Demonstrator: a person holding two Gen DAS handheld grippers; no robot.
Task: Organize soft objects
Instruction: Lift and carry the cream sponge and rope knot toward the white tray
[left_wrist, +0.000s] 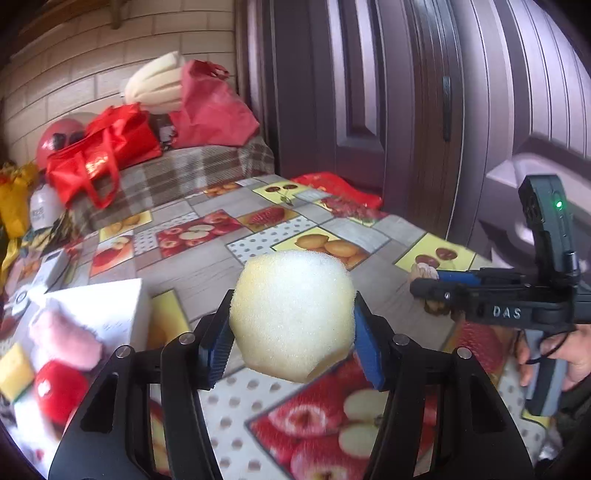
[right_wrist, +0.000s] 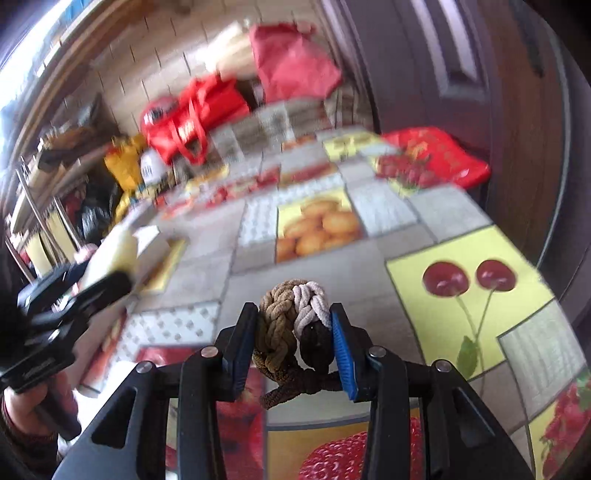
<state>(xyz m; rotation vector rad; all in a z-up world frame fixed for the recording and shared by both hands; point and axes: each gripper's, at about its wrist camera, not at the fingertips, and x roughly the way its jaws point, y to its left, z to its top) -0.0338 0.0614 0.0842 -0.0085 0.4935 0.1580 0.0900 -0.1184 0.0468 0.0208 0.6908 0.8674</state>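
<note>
1. The left hand-held gripper (left_wrist: 293, 341) is clamped on a pale yellow, rounded foam sponge (left_wrist: 291, 314); its blue-lined pads (left_wrist: 218, 350) press into the sponge's two sides, and the sponge is held above the tabletop (left_wrist: 207, 273).
2. The right hand-held gripper (right_wrist: 294, 345) is clamped on a braided rope knot ball in tan, white and dark brown (right_wrist: 293, 321). The ball sits between the black and blue pads, and a dark brown cord end hangs below it.
3. The tabletop is covered with a patchwork oilcloth printed with fruit: apples, strawberries, cherries and oranges.
4. In the left wrist view the right hand-held gripper shows at the right edge, held by a hand (left_wrist: 554, 354), with the knot ball at its tips.
5. At the lower left of that view, near a white cardboard box (left_wrist: 110, 310), lie a fluffy pink soft item (left_wrist: 66, 339), a yellow sponge block (left_wrist: 14, 371) and a shiny red ball (left_wrist: 61, 391).
6. Further back, on a plaid-covered surface against the tiled wall, stand a red shopping bag (left_wrist: 99, 155), a paler red bag (left_wrist: 210, 107) and a cream ribbed cushion (left_wrist: 157, 86).
7. A dark panelled door (left_wrist: 406, 92) stands to the right.
</note>
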